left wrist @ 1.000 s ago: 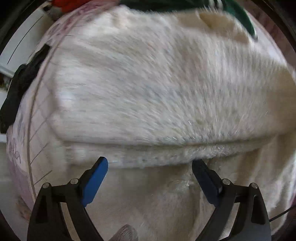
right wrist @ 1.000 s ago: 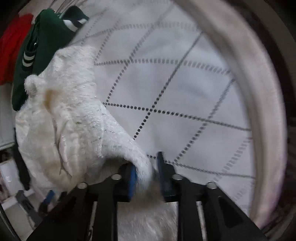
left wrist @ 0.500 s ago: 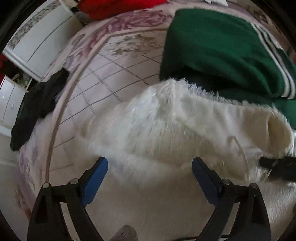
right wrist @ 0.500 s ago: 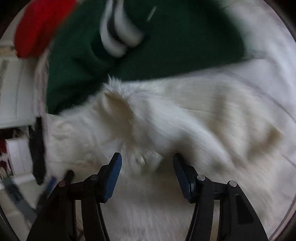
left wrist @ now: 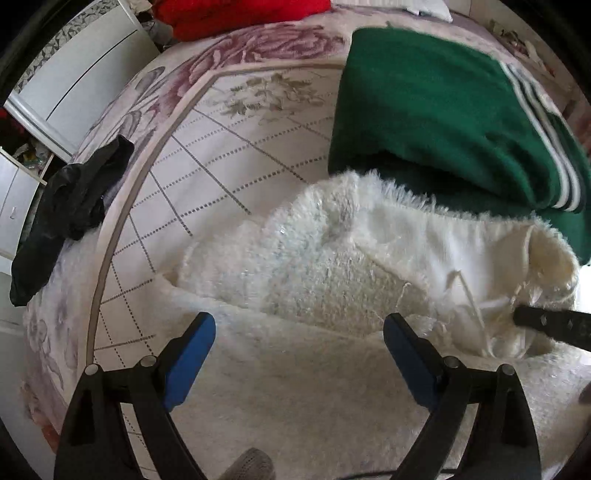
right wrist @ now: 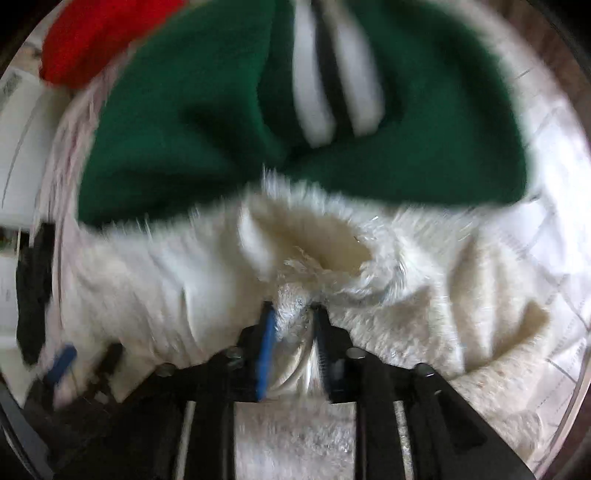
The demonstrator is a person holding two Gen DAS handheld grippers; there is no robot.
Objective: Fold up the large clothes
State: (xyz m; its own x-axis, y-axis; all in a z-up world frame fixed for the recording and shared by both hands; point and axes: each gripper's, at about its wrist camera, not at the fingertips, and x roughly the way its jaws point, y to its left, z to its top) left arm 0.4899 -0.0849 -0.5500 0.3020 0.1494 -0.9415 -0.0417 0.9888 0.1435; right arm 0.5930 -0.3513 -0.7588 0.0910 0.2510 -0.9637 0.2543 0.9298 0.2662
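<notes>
White fluffy garment (left wrist: 332,266) bunched on the patterned bed (left wrist: 229,155), long axis running left–right, near the green garment (left wrist: 443,110). Right claw (right wrist: 291,314) pinching fabric just below the cuff opening (right wrist: 332,247) at its right end. Left claw (left wrist: 299,336) spread, empty, hovering over the near edge.

fluffy garment (left wrist: 332,266) on bedspread (left wrist: 229,155), striped garment (left wrist: 436,118) touching behind it

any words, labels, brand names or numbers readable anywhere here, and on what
None can be read.
The green garment bears only white stripes, no lettering.
The fluffy white garment, red cloth and bedspread show no text or labels.
The right wrist view is too blurred to tell.
</notes>
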